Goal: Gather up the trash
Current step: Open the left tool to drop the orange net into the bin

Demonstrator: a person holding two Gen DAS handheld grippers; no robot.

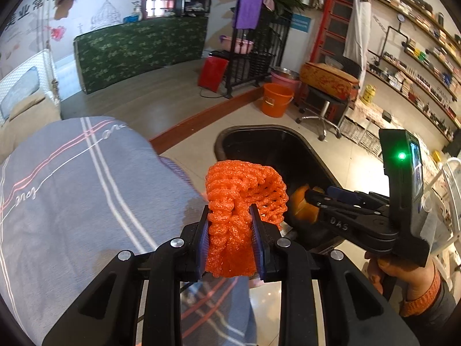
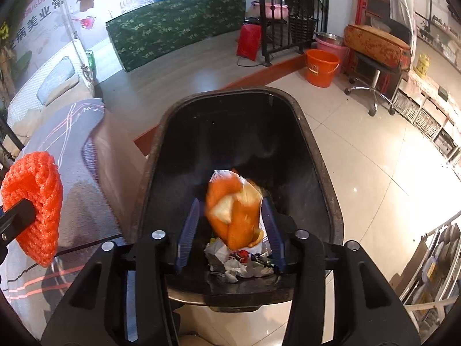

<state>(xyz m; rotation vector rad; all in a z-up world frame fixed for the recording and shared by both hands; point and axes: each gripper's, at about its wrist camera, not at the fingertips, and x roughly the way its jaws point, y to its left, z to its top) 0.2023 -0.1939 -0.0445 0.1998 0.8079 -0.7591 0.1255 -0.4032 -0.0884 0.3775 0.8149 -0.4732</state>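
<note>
Jaws of the left gripper (image 1: 230, 225) are pinched tight on an orange foam net (image 1: 242, 201), the kind of mesh sleeve fruit comes in; it bulges up and fwd between the blue pads, long axis roughly in line w/ the fingers. Jaws of the right gripper (image 2: 230, 222) stand spread well apart, w/ orange peel (image 2: 233, 210) sitting in the gap. The peel looks motion-blurred and neither pad seems pressed into it, so it's probably dropping free, though contact can't be ruled out from this 1 view.

Outward from there: the right gripper hangs directly over the mouth of the black bin (image 2: 325, 173), which sits on the tiled floor (image 2: 374, 150). Crumpled paper and wrappers (image 2: 239, 259) already lie at the bottom, under the peel. The left gripper is off to the side, above the worktop w/ a grey striped cloth (image 1: 86, 187), not over the bin.

Key relation: in the left wrist view the bin's (image 1: 259, 144) opening lies ahead and to the right of the net, just beyond the worktop edge, w/ the right gripper (image 1: 317, 199) partly in that path. So the net likely needs carrying right and fwd until it clears the rim, then release. Right side is nearer the bin but busy; left has 1 item to go. Risk: light foam could snag on the pads or drift outside the rim.
</note>
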